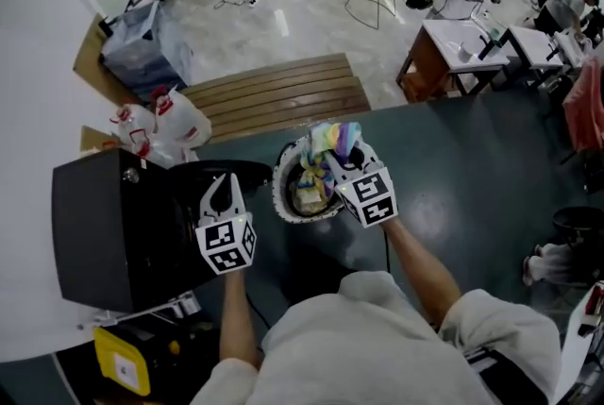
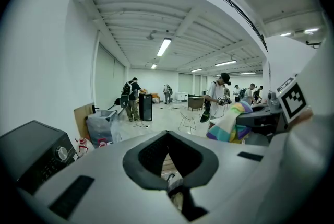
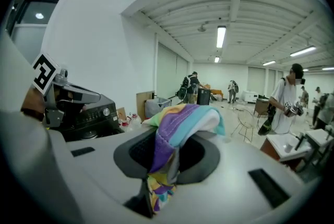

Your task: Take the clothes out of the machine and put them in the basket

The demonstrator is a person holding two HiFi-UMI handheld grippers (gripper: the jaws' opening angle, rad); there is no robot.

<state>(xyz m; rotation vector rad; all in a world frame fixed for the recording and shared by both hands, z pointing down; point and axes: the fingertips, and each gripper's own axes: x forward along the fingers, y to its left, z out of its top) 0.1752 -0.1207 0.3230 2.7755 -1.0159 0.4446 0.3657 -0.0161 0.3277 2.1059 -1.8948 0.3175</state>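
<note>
The bunched rainbow-striped cloth (image 3: 180, 126) you hold hangs over the rim of the round white basket (image 1: 279, 191), which holds more clothes; the black machine (image 1: 104, 224) stands beside it.

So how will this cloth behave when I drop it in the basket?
Probably floppy: the cloth drapes and folds limply over the jaws. Likely light, since a small pinch holds all of it. It should crumple into the basket rather than slide or roll.
</note>
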